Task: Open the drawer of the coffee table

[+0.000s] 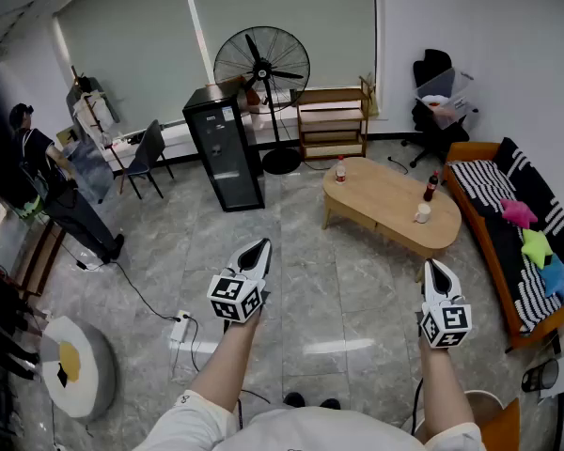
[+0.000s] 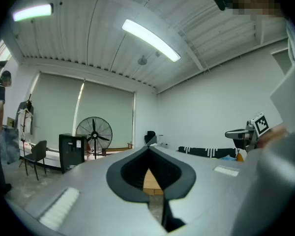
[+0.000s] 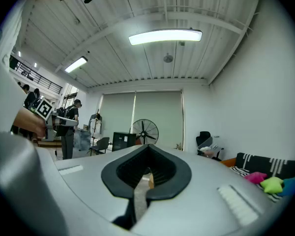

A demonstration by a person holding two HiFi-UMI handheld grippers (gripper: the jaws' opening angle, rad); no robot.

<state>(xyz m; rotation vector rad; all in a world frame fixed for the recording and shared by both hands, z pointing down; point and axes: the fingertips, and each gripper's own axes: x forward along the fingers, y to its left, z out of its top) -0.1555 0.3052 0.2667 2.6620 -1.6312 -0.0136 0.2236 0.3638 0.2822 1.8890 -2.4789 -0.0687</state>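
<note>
Left gripper [image 1: 260, 245] well back from the coffee table [image 1: 381, 195], right gripper [image 1: 433, 266] near its closest end.
Both have their jaws pressed together on nothing. The table stands ahead and to the right of the left gripper, its long axis slanting from far left to near right, so the right hand looks better placed to reach it. No drawer front shows from here.

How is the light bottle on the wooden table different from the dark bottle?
The pale bottle stands alone at the coffee table's left end; the dark bottle stands toward the sofa, near a white cup. The pale bottle looks whitish with a red band; the dark bottle looks nearly black. Both stand upright and seem to have red tops.
</note>
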